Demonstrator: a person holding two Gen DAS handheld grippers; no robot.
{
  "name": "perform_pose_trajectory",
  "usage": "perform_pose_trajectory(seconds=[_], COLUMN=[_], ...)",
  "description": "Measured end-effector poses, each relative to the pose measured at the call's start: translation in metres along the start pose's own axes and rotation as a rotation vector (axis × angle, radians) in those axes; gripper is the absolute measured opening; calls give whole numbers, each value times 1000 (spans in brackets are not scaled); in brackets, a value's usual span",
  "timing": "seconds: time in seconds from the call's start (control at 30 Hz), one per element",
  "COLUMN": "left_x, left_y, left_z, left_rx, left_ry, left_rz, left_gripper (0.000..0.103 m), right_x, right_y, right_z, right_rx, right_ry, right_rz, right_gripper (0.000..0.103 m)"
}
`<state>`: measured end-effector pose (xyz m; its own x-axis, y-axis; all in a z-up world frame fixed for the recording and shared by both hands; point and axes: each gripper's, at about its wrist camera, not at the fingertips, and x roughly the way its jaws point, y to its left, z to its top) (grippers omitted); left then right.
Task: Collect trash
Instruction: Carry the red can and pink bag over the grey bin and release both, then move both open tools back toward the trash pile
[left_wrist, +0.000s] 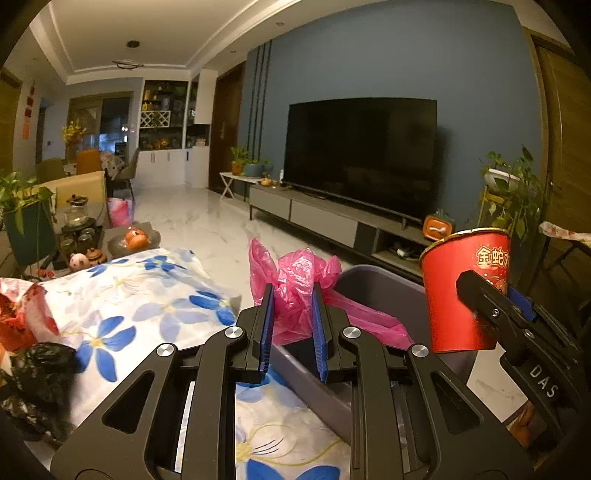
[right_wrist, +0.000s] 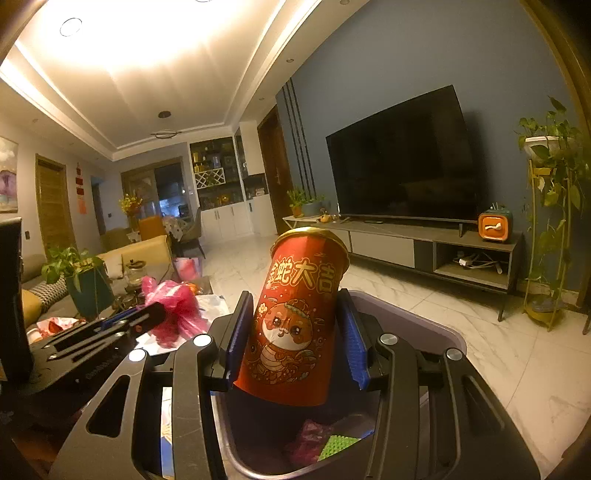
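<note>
Left wrist view: left claw (left_wrist: 292, 321) is clamped on a crumpled pink plastic bag (left_wrist: 295, 280), which bulges out above and between the blue pads at frame centre. The bag's tail drapes to the right over the rim of the grey trash bin (left_wrist: 384, 288), lower centre-right. The bench, lower left, carries a white cloth with blue flowers (left_wrist: 122, 306). A crumpled black bag (left_wrist: 40, 384) lies at the far lower left edge, with a red-and-white wrapper (left_wrist: 22, 317) just above it.

Right wrist view: right claw (right_wrist: 291, 332) grips a red paper cup (right_wrist: 295, 317) with gold lettering and a cartoon snake, pads pressing on both sides. The cup is tilted, its gold rim leaning toward upper right. It sits at frame centre, held above the open bin (right_wrist: 436, 332). Inside the bin, bottom centre, are a dark pink crumpled piece (right_wrist: 310, 439) and a green dotted scrap (right_wrist: 338, 445). The left claw with its pink bag shows at centre left.

Background in both views: dark television (left_wrist: 362, 151) on the blue wall, low grey cabinet (left_wrist: 325, 218) under it, marble floor (right_wrist: 480, 339).
</note>
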<state>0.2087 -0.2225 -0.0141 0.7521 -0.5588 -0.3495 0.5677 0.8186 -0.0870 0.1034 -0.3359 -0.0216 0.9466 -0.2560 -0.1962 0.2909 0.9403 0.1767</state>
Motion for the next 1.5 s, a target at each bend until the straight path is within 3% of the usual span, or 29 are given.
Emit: perform_pose_trajectory(seconds=[0.87,1.03,1.27,1.5], left_x=[37,39,41,17], left_y=[-18,-20,-14,-4], left_z=[-6,-9,-14,-20], left_rx=[30,47,31,15], left_ry=[44,50,60,14], left_rz=[-59,-92,-74,-24], left_gripper=[19,21,55,69], right_x=[6,9,4,-13], right_y=[-7,-8,-13,-12], right_z=[-1,-1,-3,-3], right_rx=[5,15,45,44], right_ry=[15,22,7,-33], right_rz=[-17,-19,-27,-38], right_gripper=[48,53,62,73])
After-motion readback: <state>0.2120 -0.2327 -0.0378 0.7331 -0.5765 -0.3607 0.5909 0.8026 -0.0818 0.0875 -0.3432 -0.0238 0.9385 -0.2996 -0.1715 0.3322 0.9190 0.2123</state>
